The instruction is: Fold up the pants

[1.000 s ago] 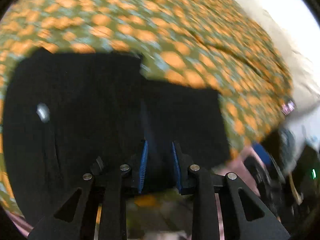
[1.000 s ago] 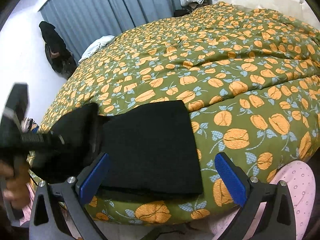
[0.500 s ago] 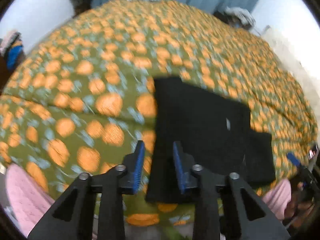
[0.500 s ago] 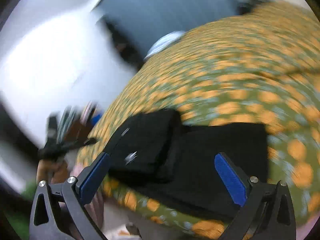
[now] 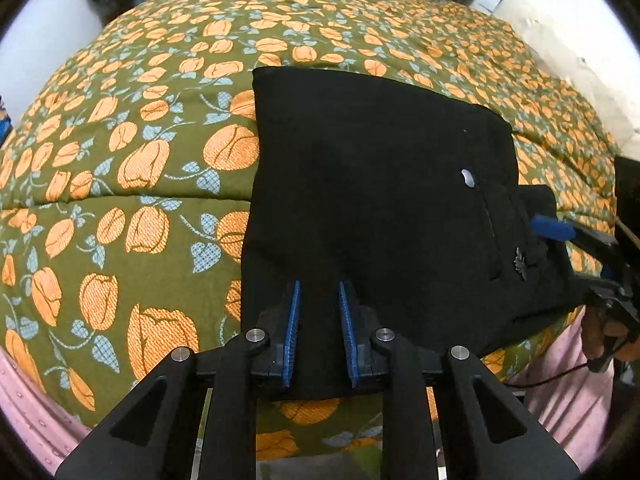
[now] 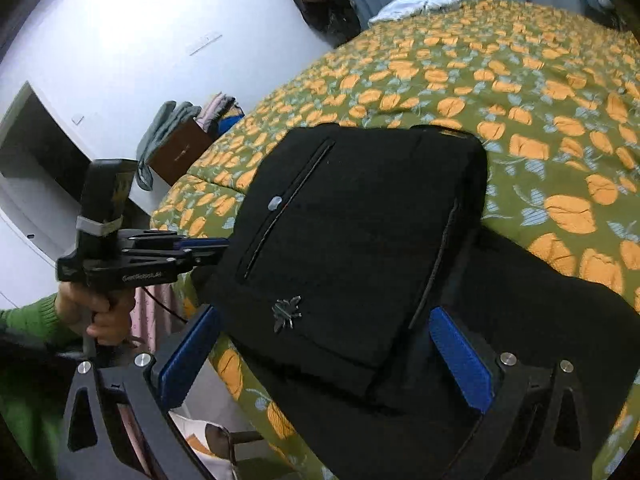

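Observation:
Black pants (image 5: 380, 180) lie folded on the bed, the upper layer showing a pocket slit, a button and a small silver insect badge (image 6: 286, 312). My left gripper (image 5: 318, 320) sits at the near left edge of the pants (image 6: 360, 220). Its jaws are narrow and closing, with black cloth between the blue pads; I cannot see them pressing it. In the right wrist view the left gripper (image 6: 222, 245) meets the pants' side edge. My right gripper (image 6: 324, 356) is wide open around the folded corner, and the right gripper (image 5: 580, 252) also shows at the pants' right end.
An olive bedspread (image 5: 140, 160) with orange flowers covers the bed, with a pink sheet (image 5: 24, 400) at its near edge. A hand with a green sleeve (image 6: 100, 312) holds the left tool. A brown box (image 6: 180, 152) with clothes stands by the white wall.
The left gripper swung from above the pants to their near left edge. The right gripper rolled and dropped to the opposite corner, still wide open. The pants lie as before.

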Action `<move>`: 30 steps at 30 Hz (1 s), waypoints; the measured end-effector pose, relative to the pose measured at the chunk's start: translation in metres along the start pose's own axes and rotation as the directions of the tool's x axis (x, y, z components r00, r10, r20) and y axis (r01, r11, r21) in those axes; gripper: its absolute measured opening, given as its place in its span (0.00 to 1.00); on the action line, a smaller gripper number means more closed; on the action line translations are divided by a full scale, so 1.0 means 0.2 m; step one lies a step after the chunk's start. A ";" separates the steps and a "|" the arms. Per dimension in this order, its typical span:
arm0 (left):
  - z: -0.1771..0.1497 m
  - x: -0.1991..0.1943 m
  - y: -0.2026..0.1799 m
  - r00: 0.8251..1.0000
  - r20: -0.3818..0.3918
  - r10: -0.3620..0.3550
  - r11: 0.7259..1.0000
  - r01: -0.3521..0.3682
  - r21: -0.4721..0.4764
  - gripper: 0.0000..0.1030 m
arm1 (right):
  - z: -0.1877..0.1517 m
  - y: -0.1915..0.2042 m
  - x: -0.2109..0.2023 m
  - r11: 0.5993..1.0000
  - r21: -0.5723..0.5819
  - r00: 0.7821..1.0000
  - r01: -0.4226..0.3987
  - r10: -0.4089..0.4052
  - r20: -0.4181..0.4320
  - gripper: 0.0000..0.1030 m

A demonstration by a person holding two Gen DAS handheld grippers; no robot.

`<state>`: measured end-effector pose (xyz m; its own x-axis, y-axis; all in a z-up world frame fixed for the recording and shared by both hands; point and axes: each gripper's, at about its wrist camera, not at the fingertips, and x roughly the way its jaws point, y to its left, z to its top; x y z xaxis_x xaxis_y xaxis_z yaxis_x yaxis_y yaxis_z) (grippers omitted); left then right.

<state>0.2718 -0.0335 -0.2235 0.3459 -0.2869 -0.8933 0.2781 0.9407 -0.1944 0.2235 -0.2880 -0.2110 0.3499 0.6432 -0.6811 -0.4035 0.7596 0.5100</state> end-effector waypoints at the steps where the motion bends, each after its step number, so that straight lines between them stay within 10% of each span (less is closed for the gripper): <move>1: 0.00 0.00 0.00 1.000 0.000 0.001 1.000 -0.001 0.000 0.20 | 0.00 -0.03 0.01 1.000 0.006 0.999 -0.015 0.015 -0.028 1.00; 11: -0.01 0.02 0.00 1.000 -0.004 0.009 1.000 -0.009 -0.010 0.22 | 0.00 -0.15 0.06 0.987 0.068 0.986 -0.145 0.150 -0.077 1.00; 16: 0.00 0.02 -0.01 1.000 -0.007 0.022 1.000 -0.022 -0.004 0.23 | 0.07 -0.40 0.10 0.831 0.393 0.903 -0.393 0.430 -0.006 0.98; 18: 0.00 0.02 -0.01 1.000 -0.006 0.025 1.000 -0.025 -0.011 0.27 | 0.09 -0.44 0.12 0.842 0.415 0.909 -0.344 0.410 -0.079 0.85; 21: 0.00 0.02 0.01 1.000 -0.007 0.019 0.999 -0.019 -0.033 0.31 | 0.07 -0.44 0.13 0.889 0.397 0.931 -0.229 0.319 -0.177 0.37; 30: 0.09 -0.18 0.06 0.999 0.033 0.016 0.997 -0.014 -0.075 0.38 | 0.16 -0.26 -0.23 0.877 0.331 0.937 -0.348 0.335 0.099 0.14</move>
<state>0.2794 -0.0149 -0.1870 0.3794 -0.2774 -0.8826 0.2052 0.9555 -0.2121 0.2555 -0.3534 -0.1900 0.2762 0.8666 -0.4157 -0.1959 0.4742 0.8584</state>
